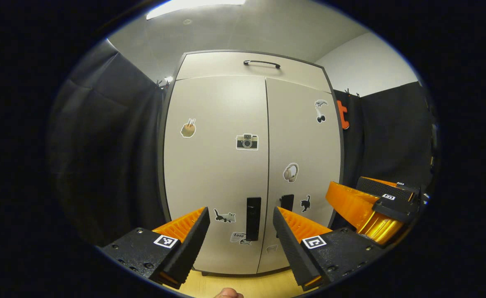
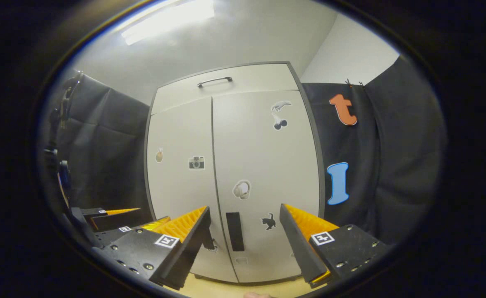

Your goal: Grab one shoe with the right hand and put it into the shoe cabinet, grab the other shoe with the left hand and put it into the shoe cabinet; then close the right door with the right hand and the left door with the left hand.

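The pale shoe cabinet [image 1: 226, 165] [image 2: 259, 157] stands straight ahead with both doors shut. The left door [image 1: 216, 165] [image 2: 180, 186] and the right door [image 1: 302, 145] [image 2: 267, 165] each carry a dark vertical handle [image 1: 253, 218] [image 2: 234, 231] low by the middle seam. My left gripper [image 1: 239, 215] is open and empty, a little short of the left door's handle. My right gripper [image 2: 245, 213] is open and empty in front of the right door. The right gripper [image 1: 371, 205] also appears at the right of the left gripper view, and the left gripper [image 2: 118, 225] at the lower left of the right gripper view.
A top panel with a curved handle [image 1: 262, 63] [image 2: 214, 80] sits above the doors. Stickers dot both doors. Black cloth walls [image 1: 110, 157] [image 2: 375, 165] flank the cabinet. A strip of wooden floor [image 1: 247, 283] lies below it.
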Action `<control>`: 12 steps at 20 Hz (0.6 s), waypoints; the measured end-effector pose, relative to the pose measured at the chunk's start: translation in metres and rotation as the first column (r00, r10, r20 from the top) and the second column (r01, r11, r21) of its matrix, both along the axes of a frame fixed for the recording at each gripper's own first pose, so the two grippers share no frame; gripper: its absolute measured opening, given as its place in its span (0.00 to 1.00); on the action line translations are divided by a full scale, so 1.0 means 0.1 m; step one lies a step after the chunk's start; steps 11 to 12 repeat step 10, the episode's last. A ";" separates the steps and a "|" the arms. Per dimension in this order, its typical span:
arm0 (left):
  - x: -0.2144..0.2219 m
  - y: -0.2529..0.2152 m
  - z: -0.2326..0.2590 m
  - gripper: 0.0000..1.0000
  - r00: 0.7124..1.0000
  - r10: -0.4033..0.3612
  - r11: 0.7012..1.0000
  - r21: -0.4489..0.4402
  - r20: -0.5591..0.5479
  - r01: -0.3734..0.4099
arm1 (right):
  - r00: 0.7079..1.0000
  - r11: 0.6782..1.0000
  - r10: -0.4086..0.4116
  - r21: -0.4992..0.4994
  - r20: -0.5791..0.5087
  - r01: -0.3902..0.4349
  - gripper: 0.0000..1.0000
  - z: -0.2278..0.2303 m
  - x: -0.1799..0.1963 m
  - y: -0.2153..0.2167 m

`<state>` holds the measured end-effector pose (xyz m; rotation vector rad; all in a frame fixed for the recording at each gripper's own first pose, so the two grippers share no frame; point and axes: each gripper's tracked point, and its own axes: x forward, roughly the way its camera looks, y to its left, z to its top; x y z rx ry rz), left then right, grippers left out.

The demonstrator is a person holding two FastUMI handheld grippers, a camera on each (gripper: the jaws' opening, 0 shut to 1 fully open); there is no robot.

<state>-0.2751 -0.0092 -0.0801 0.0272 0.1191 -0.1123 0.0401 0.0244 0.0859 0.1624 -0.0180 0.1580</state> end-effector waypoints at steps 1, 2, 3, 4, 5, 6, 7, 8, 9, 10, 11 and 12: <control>0.00 0.00 -0.01 0.94 1.000 -0.003 1.000 -0.003 -0.002 0.003 | 1.000 1.000 -0.001 -0.002 0.000 0.001 1.00 0.00 -0.01 0.00; 0.00 0.00 0.00 0.94 1.000 -0.003 1.000 -0.004 0.000 0.003 | 1.000 1.000 0.000 -0.004 -0.002 0.000 1.00 -0.02 -0.02 0.00; -0.01 0.01 0.00 0.94 1.000 -0.003 1.000 -0.006 0.001 0.003 | 1.000 1.000 0.001 -0.008 -0.005 -0.001 1.00 -0.02 -0.03 0.00; -0.02 0.01 0.00 0.94 1.000 -0.003 1.000 -0.010 0.002 0.003 | 1.000 1.000 0.000 -0.012 -0.007 0.000 0.96 -0.03 -0.04 0.00; -0.02 0.02 0.00 0.94 1.000 -0.003 1.000 -0.015 0.002 0.003 | 1.000 1.000 -0.002 -0.014 -0.007 0.002 1.00 -0.03 -0.05 0.00; -0.02 0.03 0.00 0.94 1.000 -0.002 1.000 -0.019 0.003 0.002 | 1.000 1.000 -0.006 -0.019 -0.007 0.006 1.00 -0.03 -0.06 -0.01; -0.03 0.04 0.00 0.94 1.000 -0.002 1.000 -0.024 0.003 0.002 | 1.000 1.000 -0.009 -0.021 -0.007 0.008 1.00 -0.03 -0.07 -0.02; -0.02 0.04 0.00 0.94 1.000 -0.002 1.000 -0.028 0.004 0.002 | 1.000 1.000 -0.009 -0.023 -0.009 0.009 0.96 -0.03 -0.09 -0.02; -0.03 0.04 0.00 0.94 1.000 -0.003 1.000 -0.028 0.002 0.003 | 1.000 1.000 -0.011 -0.023 -0.011 0.011 1.00 -0.04 -0.09 -0.02; -0.03 0.04 -0.01 0.94 1.000 -0.004 1.000 -0.028 0.001 0.004 | 1.000 1.000 -0.013 -0.023 -0.012 0.013 1.00 -0.04 -0.11 -0.03; -0.03 0.04 -0.01 0.94 1.000 -0.004 1.000 -0.028 0.001 0.004 | 1.000 1.000 -0.013 -0.023 -0.012 0.013 1.00 -0.04 -0.11 -0.03; -0.03 0.04 -0.01 0.94 1.000 -0.004 1.000 -0.028 0.001 0.004 | 1.000 1.000 -0.013 -0.023 -0.012 0.013 1.00 -0.04 -0.11 -0.03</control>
